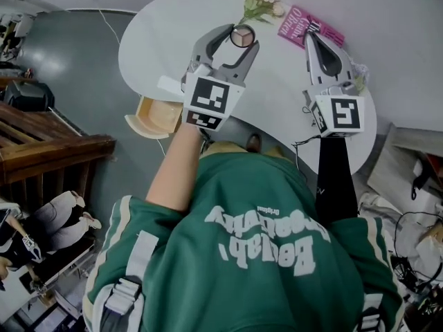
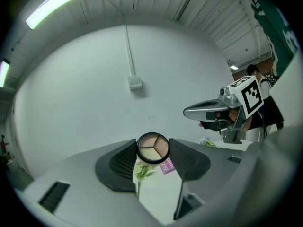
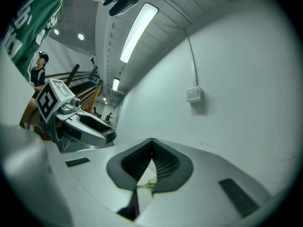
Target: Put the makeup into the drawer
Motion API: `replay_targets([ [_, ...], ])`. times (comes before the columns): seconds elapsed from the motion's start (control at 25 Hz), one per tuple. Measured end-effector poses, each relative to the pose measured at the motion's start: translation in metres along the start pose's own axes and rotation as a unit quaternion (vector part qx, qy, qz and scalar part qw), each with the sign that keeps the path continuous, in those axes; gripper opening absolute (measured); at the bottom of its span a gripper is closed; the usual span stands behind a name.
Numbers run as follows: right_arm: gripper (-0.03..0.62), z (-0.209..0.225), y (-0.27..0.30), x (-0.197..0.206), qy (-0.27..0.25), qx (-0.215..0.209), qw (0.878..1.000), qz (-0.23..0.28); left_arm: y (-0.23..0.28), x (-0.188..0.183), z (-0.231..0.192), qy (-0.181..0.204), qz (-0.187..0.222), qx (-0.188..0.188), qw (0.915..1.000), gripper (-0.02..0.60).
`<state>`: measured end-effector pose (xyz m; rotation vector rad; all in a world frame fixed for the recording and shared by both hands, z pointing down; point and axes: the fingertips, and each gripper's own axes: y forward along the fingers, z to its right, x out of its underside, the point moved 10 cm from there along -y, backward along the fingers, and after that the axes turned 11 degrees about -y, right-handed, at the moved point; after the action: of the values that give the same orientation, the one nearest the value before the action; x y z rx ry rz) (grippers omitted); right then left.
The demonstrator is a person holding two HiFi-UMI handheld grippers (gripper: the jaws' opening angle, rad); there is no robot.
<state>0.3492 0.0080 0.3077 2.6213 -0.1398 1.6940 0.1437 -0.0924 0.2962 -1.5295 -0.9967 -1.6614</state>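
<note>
Left tool (image 1: pixel 243 37) pinches the compact (image 2: pixel 152 147) by its rim; right tool (image 1: pixel 310 37) is closed and empty. Squeeze steadily while lowering toward the open drawer (image 1: pixel 158 116) below it.

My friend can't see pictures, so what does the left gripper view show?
The left tongs pinch a small round makeup compact with three powder shades, in front of a white wall. Below are a white table, a green flower sprig and a pink booklet; the right tongs hover at right.
</note>
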Motion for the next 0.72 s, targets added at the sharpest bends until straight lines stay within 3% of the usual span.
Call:
replay_targets([
  [0.32, 0.008, -0.066, 0.058, -0.026, 0.010, -0.081, 0.996, 0.036, -0.071, 0.007, -0.053, -0.006, -0.004, -0.085, 0.9963, 0.239],
  [0.72, 0.009, -0.186, 0.131, -0.074, 0.022, -0.199, 0.977, 0.078, -0.183, 0.015, -0.127, -0.013, -0.020, -0.199, 0.9798, 0.239],
])
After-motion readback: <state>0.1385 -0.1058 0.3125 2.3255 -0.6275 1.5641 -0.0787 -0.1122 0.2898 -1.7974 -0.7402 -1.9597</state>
